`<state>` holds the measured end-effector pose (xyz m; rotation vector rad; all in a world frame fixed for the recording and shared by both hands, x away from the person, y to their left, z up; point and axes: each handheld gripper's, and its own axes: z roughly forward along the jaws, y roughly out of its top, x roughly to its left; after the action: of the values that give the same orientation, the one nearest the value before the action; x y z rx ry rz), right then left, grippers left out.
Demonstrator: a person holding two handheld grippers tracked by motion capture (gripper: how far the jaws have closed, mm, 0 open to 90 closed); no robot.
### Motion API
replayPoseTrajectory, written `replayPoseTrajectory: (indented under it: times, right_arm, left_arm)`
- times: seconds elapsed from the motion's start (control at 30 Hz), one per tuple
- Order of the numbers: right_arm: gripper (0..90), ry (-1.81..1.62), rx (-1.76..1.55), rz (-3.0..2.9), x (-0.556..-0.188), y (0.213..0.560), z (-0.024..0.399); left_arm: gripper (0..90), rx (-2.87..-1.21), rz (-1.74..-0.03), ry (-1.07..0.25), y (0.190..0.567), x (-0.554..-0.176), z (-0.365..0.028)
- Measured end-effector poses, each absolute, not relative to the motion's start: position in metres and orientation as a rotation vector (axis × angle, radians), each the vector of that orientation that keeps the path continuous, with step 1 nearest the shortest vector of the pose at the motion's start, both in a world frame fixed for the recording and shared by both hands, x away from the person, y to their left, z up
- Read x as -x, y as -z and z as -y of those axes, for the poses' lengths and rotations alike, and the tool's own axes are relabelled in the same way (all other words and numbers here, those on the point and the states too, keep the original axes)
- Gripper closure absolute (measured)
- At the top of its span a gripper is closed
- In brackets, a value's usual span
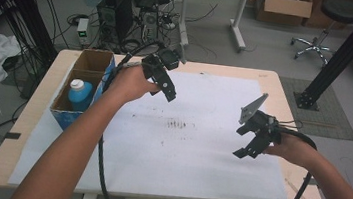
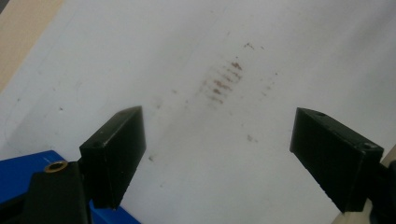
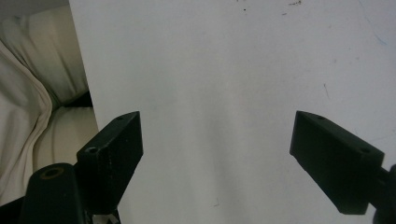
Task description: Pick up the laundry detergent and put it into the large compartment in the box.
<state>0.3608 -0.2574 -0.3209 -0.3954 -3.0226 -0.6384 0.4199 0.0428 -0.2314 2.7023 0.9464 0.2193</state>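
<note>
My left gripper (image 1: pixel 168 89) hovers above the white sheet (image 1: pixel 183 150) near the table's back left, just right of the cardboard box (image 1: pixel 65 109). Its jaws stand wide apart with nothing between them, and the left gripper (image 2: pixel 217 154) looks down on brown smudges (image 2: pixel 224 81) on the sheet. My right gripper (image 1: pixel 250 140) hangs over the sheet's right side, open and empty. In the right gripper view the right gripper (image 3: pixel 215 158) faces bare white sheet (image 3: pixel 224 70). A blue bottle with a white cap (image 1: pixel 79 93) stands inside the box.
The box stands on the table's left side with a blue front wall. A wooden table edge (image 1: pixel 299 194) borders the sheet. Computer towers (image 1: pixel 123 15), cables and a stool (image 1: pixel 337 17) are on the floor beyond. Light trousers (image 3: pixel 28 116) show past the sheet's edge.
</note>
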Motion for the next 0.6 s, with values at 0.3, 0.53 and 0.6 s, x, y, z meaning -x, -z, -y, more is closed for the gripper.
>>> replayPoseTrajectory:
  times: [0.3, 0.53, 0.6]
  right_arm:
    - [17.1, 0.636, 0.384, 3.022, -0.3606, 0.3211, 0.2543]
    - [17.2, 0.633, 0.385, 3.021, -0.3607, 0.3221, 0.2535]
    - [17.1, 0.630, 0.380, 3.020, -0.3605, 0.3228, 0.2528]
  left_arm:
    - [19.3, -2.703, -0.952, -0.213, 0.2347, -0.4200, -0.0466]
    - [19.5, -2.692, -0.964, -0.207, 0.2365, -0.4206, -0.0509]
    - [19.4, -2.688, -0.971, -0.206, 0.2373, -0.4207, -0.0519]
